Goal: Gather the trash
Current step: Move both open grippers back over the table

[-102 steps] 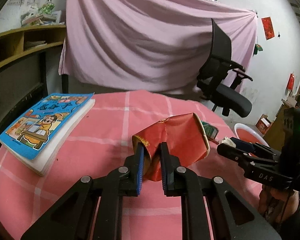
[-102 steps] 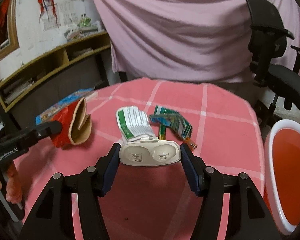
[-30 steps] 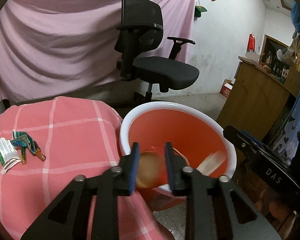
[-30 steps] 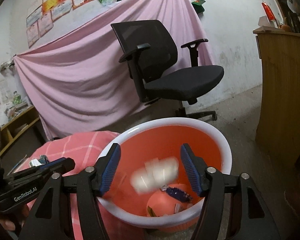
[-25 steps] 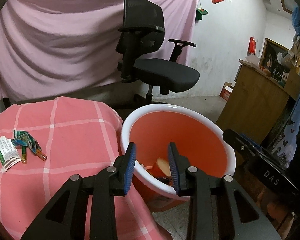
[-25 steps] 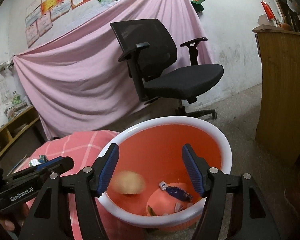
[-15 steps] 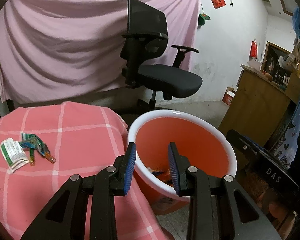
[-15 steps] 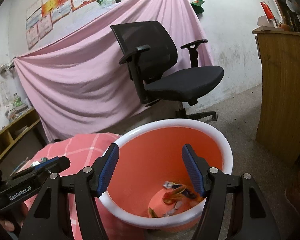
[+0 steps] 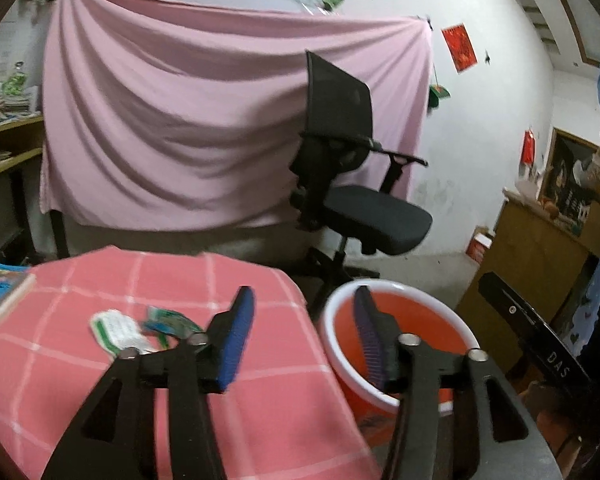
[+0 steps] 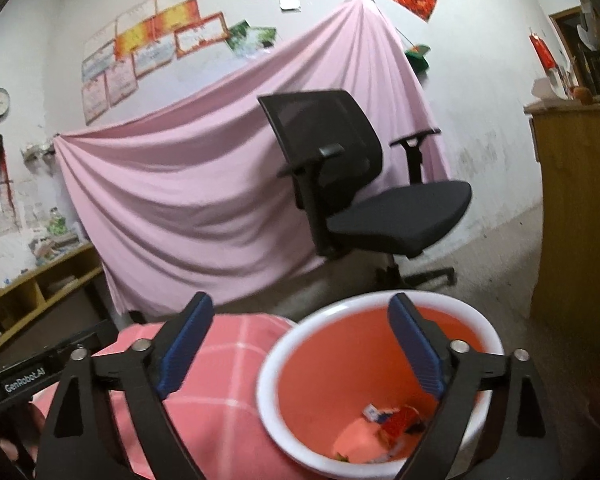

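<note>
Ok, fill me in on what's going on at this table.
A person with a gripper in each hand is clearing trash into the orange bin beside the pink-clothed table. Both the left gripper and the right gripper are empty, and their jaws have just been opening. Trash lies in the bin. A white-and-green packet and a teal wrapper remain on the table.

A black office chair (image 9: pixel 352 184) stands before a pink draped sheet (image 9: pixel 180 120).
</note>
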`<state>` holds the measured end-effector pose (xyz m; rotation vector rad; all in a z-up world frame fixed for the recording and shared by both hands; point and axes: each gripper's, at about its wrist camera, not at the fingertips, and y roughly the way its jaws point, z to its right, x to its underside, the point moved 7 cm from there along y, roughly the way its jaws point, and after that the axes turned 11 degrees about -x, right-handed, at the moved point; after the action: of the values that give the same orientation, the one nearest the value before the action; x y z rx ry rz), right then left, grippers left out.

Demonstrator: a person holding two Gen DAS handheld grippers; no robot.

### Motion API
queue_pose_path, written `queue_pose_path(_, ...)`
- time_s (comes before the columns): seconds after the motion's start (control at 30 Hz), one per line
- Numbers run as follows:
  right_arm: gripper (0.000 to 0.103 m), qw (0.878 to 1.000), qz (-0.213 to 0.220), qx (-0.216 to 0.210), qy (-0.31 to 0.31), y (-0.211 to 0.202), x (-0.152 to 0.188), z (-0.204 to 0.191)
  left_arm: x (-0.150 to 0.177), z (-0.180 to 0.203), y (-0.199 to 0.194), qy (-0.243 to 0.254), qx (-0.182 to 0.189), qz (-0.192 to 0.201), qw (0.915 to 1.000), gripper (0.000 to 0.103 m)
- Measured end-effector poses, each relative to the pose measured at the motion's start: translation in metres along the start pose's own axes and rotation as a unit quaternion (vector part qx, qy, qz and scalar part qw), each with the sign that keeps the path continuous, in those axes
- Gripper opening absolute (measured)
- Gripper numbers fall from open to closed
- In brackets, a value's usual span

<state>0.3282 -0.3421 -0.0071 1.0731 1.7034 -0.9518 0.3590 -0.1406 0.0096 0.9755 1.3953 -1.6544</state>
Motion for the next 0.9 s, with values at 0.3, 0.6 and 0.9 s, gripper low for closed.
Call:
queue_pose_path(0.3,0.103,0.997,0.059,-0.04,-0.028,0.008,-0.009,-0.056,-0.017,-0.068,-0.041,-0.011,-0.066,0.084,0.9942,0.096)
queue_pose_path(0.6,0.103,0.992,0.067,-0.053,-0.092,0.029,-0.001,-0.106,-0.003,-0.135,-0.057,-0.036,-0.122,0.149,0.9806,0.101)
queue_pose_path(0.9,0.103,0.986,0.03,-0.07,-0.15,0.064,0.021,-0.146,0.011,-0.184,-0.041,-0.047,-0.133,0.112,0.9837,0.101)
